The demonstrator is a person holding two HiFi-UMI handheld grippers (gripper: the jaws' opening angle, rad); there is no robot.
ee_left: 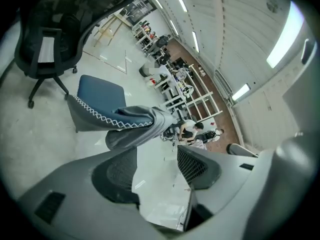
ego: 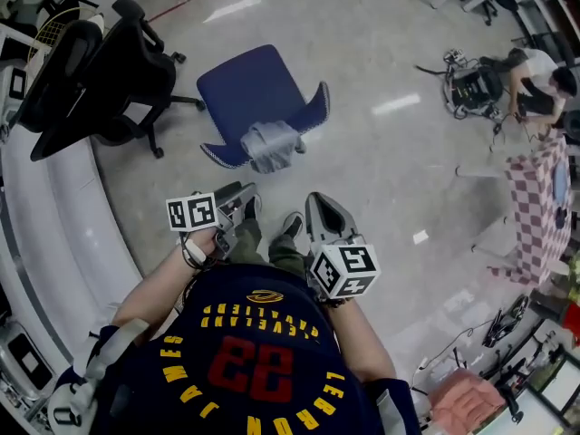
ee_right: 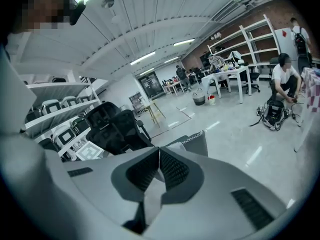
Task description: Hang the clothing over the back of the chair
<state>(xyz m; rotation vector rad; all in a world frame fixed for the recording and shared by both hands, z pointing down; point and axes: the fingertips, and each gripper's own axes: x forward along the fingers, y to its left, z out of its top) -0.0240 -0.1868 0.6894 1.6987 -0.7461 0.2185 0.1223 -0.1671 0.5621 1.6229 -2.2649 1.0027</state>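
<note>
- Glossy workshop floor; blue chair point(ego: 249, 89) stands far-centre, grey garment point(ego: 272, 145) draped over its backrest.
- Left gripper point(ego: 237, 205) jaws apart, empty; right gripper point(ego: 326, 217) pinched together, empty.
- Judgement: confirm the drape balances both sides.

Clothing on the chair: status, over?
Left gripper open, empty; right gripper shut, empty. Grey clothing draped over blue chair back, in neither gripper. Black office chair stands apart, not in the way.
</note>
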